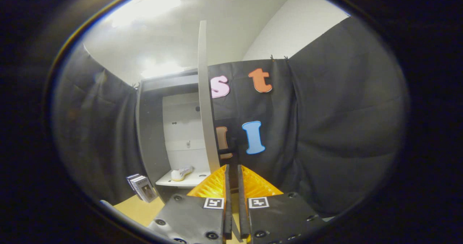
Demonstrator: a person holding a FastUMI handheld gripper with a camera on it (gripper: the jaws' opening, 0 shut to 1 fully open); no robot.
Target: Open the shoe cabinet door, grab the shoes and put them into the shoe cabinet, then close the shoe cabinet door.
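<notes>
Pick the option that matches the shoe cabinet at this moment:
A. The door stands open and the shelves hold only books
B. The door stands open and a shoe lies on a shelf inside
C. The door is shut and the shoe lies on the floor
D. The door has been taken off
B: the shoe cabinet door stands open edge-on ahead of the hand-held gripper, whose fingers are nearly closed on nothing, and a light shoe lies on the shelf inside.

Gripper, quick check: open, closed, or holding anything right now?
Gripper: closed to a narrow gap, holding nothing; tips sit by the open cabinet door's lower edge, one shoe already on the shelf inside.
</notes>
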